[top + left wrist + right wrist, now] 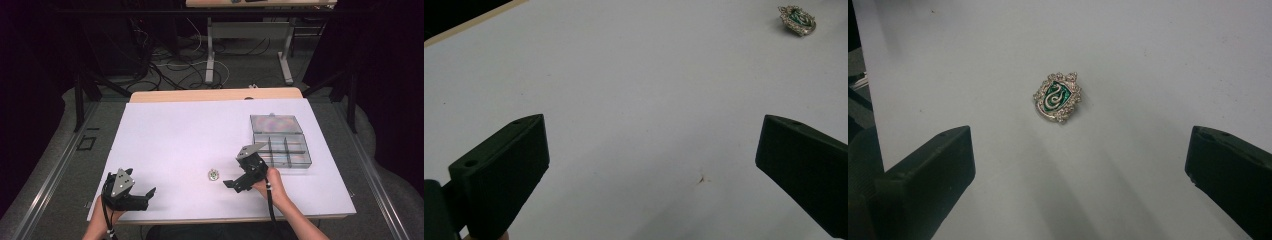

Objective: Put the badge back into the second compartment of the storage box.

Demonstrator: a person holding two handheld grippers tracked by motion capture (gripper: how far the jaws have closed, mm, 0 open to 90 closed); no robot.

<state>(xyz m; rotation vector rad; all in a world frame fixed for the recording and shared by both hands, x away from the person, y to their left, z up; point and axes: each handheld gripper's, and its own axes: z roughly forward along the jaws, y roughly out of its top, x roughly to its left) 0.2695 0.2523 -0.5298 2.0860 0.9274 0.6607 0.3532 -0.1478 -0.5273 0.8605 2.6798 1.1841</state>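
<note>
A little green badge lies on the white counter. Beside it, the right gripper is wide open. The left gripper, farther off, is open too. A clear box sits behind.

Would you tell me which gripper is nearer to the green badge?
Right. The right gripper sits just beside the green badge; the left gripper is farther off, near the table's front edge.

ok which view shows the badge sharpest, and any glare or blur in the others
The right gripper view is sharpest: the badge shows its green face and silver snake, with soft shadow streaks on the white sheet. In the left gripper view the badge is far and slightly soft. In the high view it is a speck, and the clear organizer box shows iridescent glare.
</note>
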